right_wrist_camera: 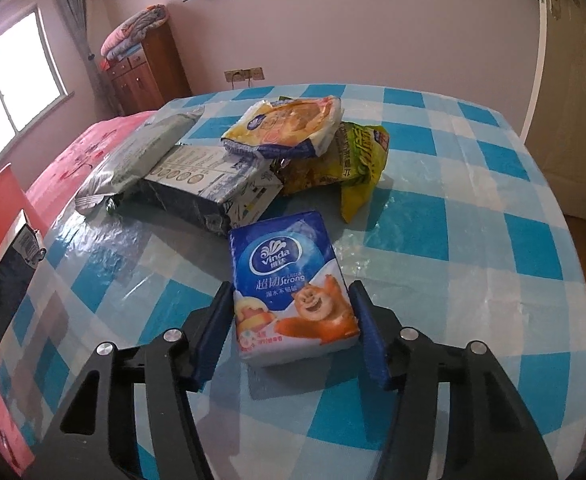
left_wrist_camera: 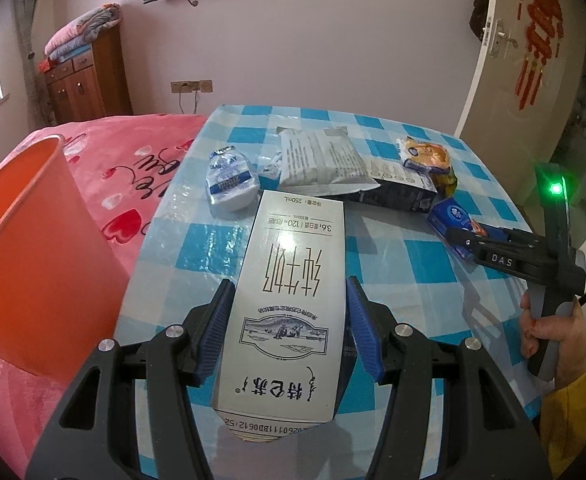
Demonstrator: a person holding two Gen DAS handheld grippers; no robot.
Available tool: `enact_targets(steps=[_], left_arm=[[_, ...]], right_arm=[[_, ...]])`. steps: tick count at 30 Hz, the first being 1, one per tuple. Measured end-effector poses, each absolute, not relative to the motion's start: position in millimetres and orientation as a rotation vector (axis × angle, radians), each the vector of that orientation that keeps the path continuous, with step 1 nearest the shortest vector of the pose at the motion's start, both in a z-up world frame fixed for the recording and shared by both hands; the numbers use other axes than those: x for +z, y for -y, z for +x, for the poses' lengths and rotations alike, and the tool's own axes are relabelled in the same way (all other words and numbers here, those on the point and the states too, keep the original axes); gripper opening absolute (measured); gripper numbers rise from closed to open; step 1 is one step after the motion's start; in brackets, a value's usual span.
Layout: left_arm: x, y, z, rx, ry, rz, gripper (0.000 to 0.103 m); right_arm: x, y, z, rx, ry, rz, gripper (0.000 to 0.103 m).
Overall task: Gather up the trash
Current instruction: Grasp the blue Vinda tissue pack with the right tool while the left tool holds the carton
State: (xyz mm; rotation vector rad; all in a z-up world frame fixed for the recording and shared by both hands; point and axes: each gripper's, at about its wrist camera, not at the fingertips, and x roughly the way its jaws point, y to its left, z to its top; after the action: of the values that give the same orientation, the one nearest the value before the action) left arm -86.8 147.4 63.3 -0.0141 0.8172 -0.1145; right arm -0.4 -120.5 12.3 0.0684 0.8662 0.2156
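Left wrist view: the left tongs (left_wrist_camera: 289, 320) clamp a white milk carton (left_wrist_camera: 289, 292) by its long sides, both blue pads pressed to it. It hangs above the checked bench (left_wrist_camera: 393, 264), long axis running straight away from the tongs, far end towards the wrapper pile.

Right wrist view: the right tongs (right_wrist_camera: 291, 320) straddle a blue tissue pack (right_wrist_camera: 291, 284) lying flat on the bench. The jaws stand narrow; whether the pads touch it I cannot tell. Its long axis points away, leaning slightly left.

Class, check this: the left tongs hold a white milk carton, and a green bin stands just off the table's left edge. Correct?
Not quite: the bin is orange, not green, as the left wrist view shows. The left tongs do hold the white milk carton, and the bin stands off the table's left edge.
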Motion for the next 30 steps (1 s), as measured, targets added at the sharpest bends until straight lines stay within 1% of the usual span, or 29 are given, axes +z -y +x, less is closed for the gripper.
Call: enact_targets(steps=[6, 15, 20, 25, 30], left_arm=[[56.7, -150.4, -87.5, -0.156, -0.814, -0.026, 0.057], [47.6, -149.6, -90.8, -0.221, -0.811, -0.03, 0.057], [43.0, -146.5, -94.2, -0.252, -0.811, -0.024, 0.057], [47.3, -146.9, -99.0, -0.279, -0.792, -0.034, 0.057], [63.9, -151.6, -106.2, -0.288, -0.742, -0.039, 0.057]], right_arm=[[12.1, 120.0, -8.3, 0.189, -0.866, 0.074, 0.054], [15.4, 111.9, -27.3, 0.15, -0.864, 0.064, 0.053], [27.0, 103.2, -41.0, 0.154, -0.852, 0.075, 0.053], [44.0, 98.2, -50.4, 0.186, -0.835, 0.138, 0.053], [60.9, 89.3, -54.7, 0.245, -0.827, 0.209, 0.053]])
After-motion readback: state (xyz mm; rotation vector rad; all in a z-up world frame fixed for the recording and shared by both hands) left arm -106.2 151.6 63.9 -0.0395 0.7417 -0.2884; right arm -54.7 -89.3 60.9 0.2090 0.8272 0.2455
